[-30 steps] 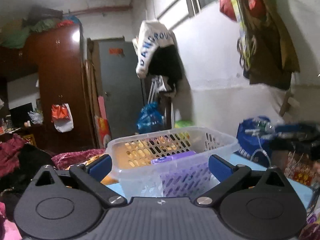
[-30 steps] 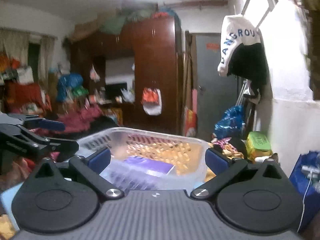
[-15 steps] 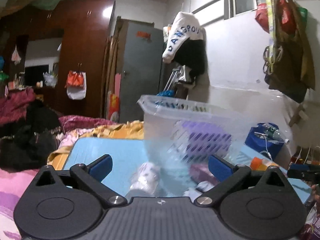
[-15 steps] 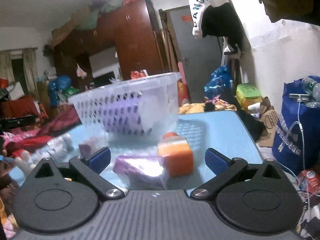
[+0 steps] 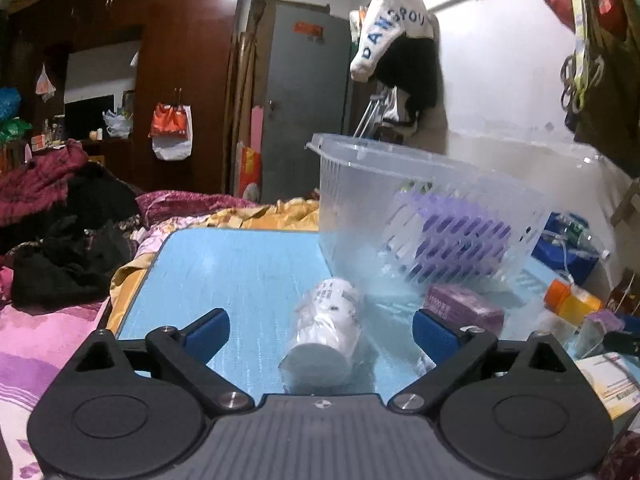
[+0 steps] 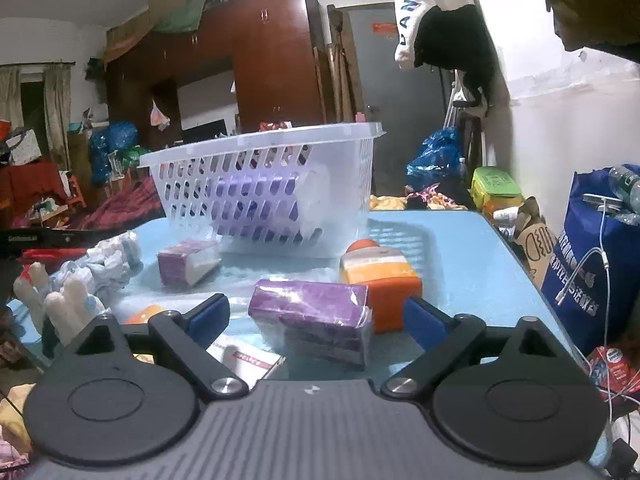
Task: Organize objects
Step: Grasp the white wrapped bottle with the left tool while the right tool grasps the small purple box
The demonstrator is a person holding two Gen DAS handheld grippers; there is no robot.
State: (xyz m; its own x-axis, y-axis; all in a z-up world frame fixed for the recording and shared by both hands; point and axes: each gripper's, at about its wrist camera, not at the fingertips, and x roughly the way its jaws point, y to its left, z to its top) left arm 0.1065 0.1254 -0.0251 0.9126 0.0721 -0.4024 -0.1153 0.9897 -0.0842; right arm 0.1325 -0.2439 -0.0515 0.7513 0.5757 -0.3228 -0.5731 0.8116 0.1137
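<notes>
Basket (image 6: 264, 184), white perforated plastic, stands toward the far end of the blue table (image 6: 460, 248), at 12 o'clock from the right gripper (image 6: 316, 318) and about 1 o'clock from the left gripper (image 5: 320, 330). Through its slots a purple pack (image 6: 256, 204) shows, lying inside with a white roll-like item against its right end; what else it holds cannot be told.

Loose items lie on the table short of the basket. From the right wrist view: a purple tissue pack (image 6: 316, 316) sits directly between the wide-open fingers, not yet touched; an orange-and-white bottle (image 6: 380, 276) lies touching or just behind it at 1 o'clock; a smaller purple-and-white pack (image 6: 188, 262) lies at 11 o'clock; bundled white socks (image 6: 108, 264) at 10 o'clock. From the left wrist view: a white wrapped roll (image 5: 324, 340) lies end-on between that gripper's fingers, also spread wide and holding nothing.

Judgement: the step is a pick for each claw. Right gripper should advance level until the pads flank the tissue pack's short sides, closing gently since the soft wrap will crush, and stay clear of the bottle. Left gripper should close across the roll's round flanks, low, as it may roll away. Both then lift over the basket rim.
</notes>
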